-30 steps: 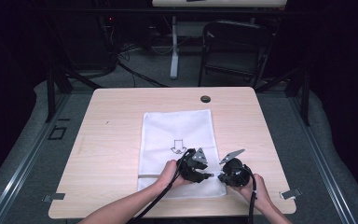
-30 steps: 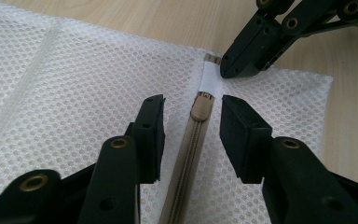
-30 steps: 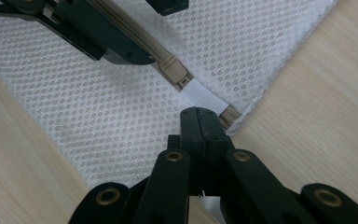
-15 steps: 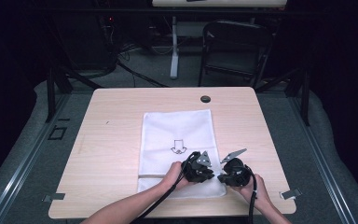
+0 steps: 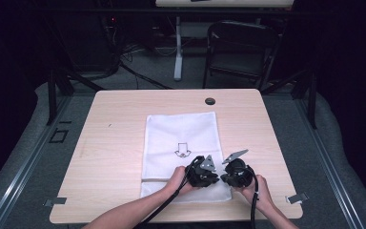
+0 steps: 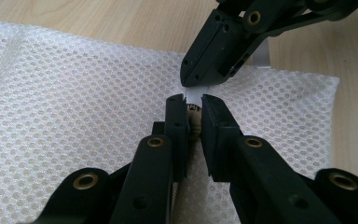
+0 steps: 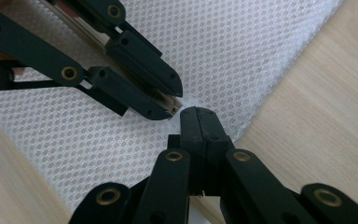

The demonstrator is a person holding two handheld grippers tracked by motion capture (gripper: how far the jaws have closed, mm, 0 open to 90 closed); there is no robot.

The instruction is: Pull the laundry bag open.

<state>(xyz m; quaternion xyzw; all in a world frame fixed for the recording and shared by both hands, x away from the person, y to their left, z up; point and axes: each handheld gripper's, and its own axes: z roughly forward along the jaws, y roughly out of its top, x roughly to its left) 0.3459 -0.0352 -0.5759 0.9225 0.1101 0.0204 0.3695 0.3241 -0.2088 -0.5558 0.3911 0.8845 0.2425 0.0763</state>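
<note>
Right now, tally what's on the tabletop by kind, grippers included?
White mesh bag: 1
Label tab on the bag, pinched in the left gripper: 1
Black grippers: 2, left gripper and right gripper
Black grommet hole in the table: 1
Total: 5

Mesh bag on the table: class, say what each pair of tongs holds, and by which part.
The left tongs pinch a small white tab on the mesh bag near its corner. The right tongs are shut at that same spot; what they grip cannot be told.
</note>
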